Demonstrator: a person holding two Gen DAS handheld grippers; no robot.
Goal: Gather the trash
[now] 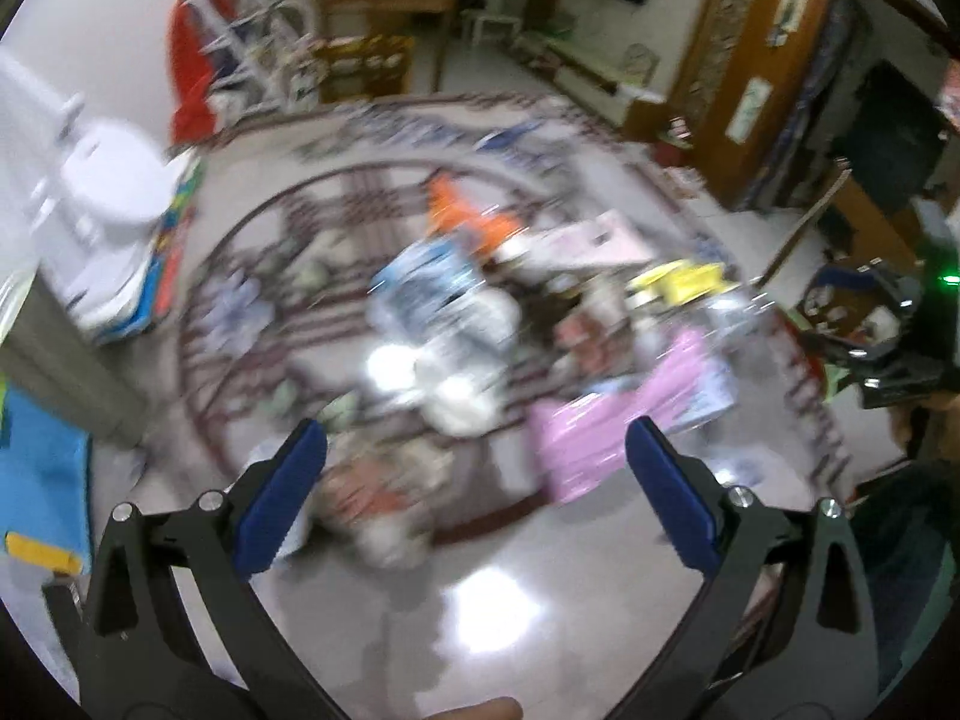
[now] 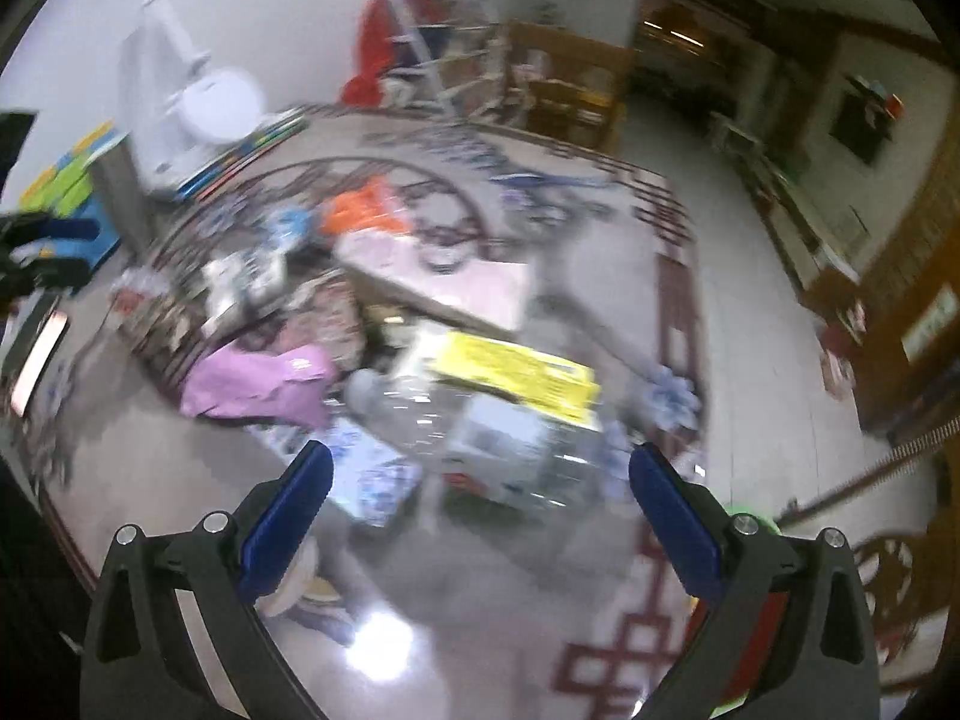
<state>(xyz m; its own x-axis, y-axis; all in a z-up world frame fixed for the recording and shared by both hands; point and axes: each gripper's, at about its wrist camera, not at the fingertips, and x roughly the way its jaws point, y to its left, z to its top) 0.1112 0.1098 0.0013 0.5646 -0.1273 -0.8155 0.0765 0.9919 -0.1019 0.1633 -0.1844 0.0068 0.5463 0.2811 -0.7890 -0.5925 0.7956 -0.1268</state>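
A blurred heap of trash lies on the shiny floor ahead. In the left wrist view it holds a pink bag (image 1: 591,444), a blue-and-white plastic wrapper (image 1: 432,294), an orange bag (image 1: 462,213) and a yellow box (image 1: 684,279). My left gripper (image 1: 477,444) hangs open above the near side of the heap, holding nothing. In the right wrist view the yellow box (image 2: 519,375) rests on a white carton (image 2: 510,450), with the pink bag (image 2: 264,381) to the left. My right gripper (image 2: 480,465) is open and holds nothing, just short of the carton.
A white appliance (image 1: 105,192) stands on colourful mats by the left wall. A red cloth on a rack (image 1: 195,60) and wooden furniture (image 1: 384,42) line the back. The other gripper (image 1: 882,324) shows at the right edge. Wooden cabinets (image 2: 906,312) run along the right.
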